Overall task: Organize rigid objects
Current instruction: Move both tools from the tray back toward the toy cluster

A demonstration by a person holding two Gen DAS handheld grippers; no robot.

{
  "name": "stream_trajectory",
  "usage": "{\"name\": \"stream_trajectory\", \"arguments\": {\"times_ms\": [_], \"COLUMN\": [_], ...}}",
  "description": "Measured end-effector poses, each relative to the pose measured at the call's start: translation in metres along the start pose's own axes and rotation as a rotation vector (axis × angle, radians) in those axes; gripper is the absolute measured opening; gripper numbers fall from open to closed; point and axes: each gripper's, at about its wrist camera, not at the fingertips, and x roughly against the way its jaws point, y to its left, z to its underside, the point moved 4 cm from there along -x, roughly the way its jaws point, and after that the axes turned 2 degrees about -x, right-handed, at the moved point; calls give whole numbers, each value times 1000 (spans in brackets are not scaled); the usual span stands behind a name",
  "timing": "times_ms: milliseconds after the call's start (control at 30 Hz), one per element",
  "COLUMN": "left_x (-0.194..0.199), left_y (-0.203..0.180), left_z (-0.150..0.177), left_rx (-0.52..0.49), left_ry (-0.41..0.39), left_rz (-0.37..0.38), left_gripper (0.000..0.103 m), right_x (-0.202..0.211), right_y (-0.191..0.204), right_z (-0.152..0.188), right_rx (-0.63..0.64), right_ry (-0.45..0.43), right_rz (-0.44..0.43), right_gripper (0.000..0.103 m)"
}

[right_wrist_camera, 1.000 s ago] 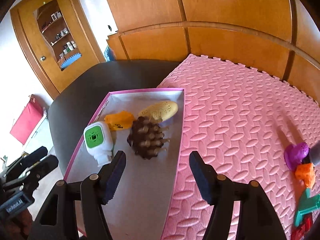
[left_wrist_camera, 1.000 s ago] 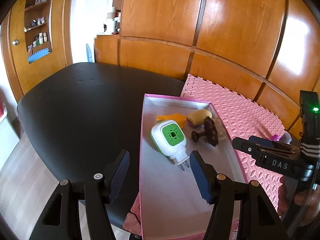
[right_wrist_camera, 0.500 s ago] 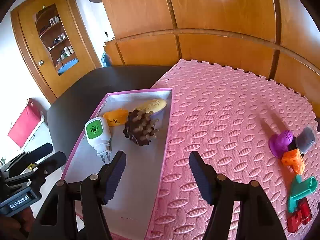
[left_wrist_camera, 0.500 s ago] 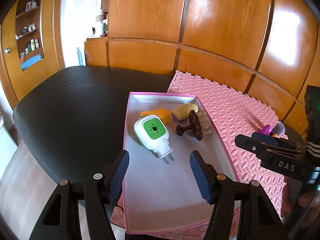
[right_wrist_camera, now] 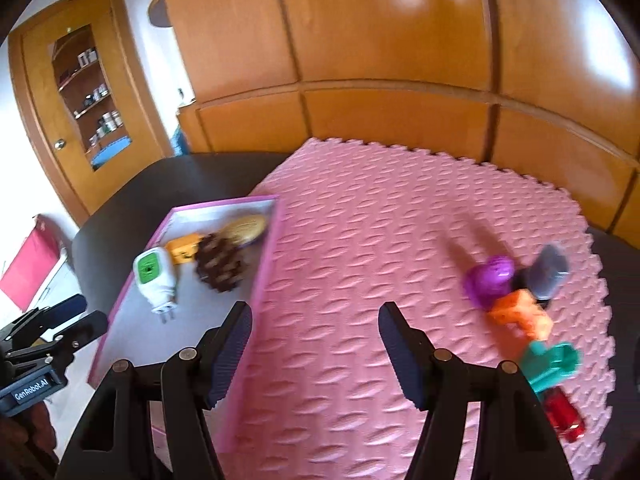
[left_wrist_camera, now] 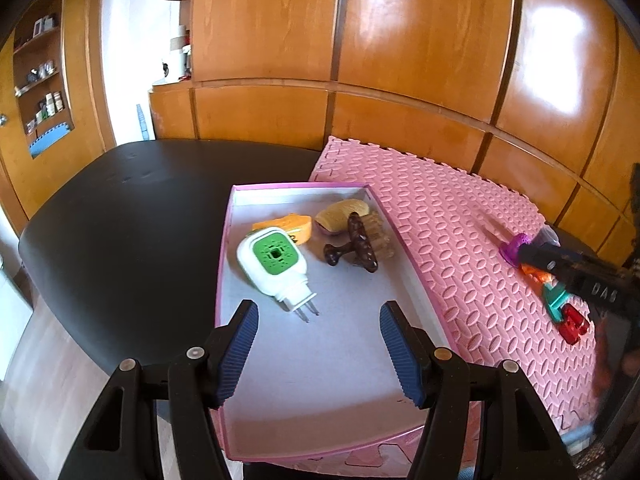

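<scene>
A pink-rimmed tray (left_wrist_camera: 340, 364) lies at the left edge of a pink foam mat (left_wrist_camera: 452, 232). It holds a white and green plug-in device (left_wrist_camera: 276, 266), an orange piece (left_wrist_camera: 290, 227), a tan brush (left_wrist_camera: 342, 212) and a dark brown spiky massager (left_wrist_camera: 360, 242). The tray (right_wrist_camera: 128, 300) and plug-in device (right_wrist_camera: 154, 280) also show in the right wrist view. My left gripper (left_wrist_camera: 318, 354) is open and empty over the tray's near part. My right gripper (right_wrist_camera: 316, 354) is open and empty above the mat, left of a cluster of toys: purple (right_wrist_camera: 490, 280), grey (right_wrist_camera: 550, 272), orange (right_wrist_camera: 520, 314), teal (right_wrist_camera: 554, 364) and red (right_wrist_camera: 564, 416).
The mat and tray rest on a dark round table (left_wrist_camera: 120, 216). Wooden wall panels (left_wrist_camera: 400, 60) stand behind it. A wooden cabinet with shelves (right_wrist_camera: 88, 92) is at the far left. The right gripper's body (left_wrist_camera: 576, 276) reaches over the toys in the left wrist view.
My right gripper has swung right, from over the tray to over the mat, bringing the toy cluster closer. My left gripper has shifted right and back, so more of the tray shows.
</scene>
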Motion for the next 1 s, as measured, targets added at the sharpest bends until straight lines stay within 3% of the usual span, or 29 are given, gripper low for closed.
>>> {"name": "stream_trajectory", "arguments": {"times_ms": [267, 467, 633, 733, 833, 1000], "left_x": [-4, -8, -11, -17, -30, -56], "left_y": [-20, -43, -77, -105, -130, -170], "left_z": [-1, -5, -11, -15, -17, -22], "left_rx": [-46, -100, -174, -227, -255, -283], "left_ry": [10, 21, 33, 48, 78, 137], "left_rz": [20, 53, 111, 146, 195, 240], "left_gripper": [64, 64, 64, 66, 75, 75], "right_x": [34, 51, 62, 64, 58, 54], "right_y": [-77, -149, -213, -243, -259, -259], "right_z": [-14, -16, 1, 17, 27, 31], "right_rx": [-86, -217, -378, -485, -585, -618], "right_ry": [-88, -158, -208, -210, -178, -153], "right_rz": [138, 266, 366, 373, 332, 282], "right_gripper": [66, 66, 66, 66, 66, 66]}}
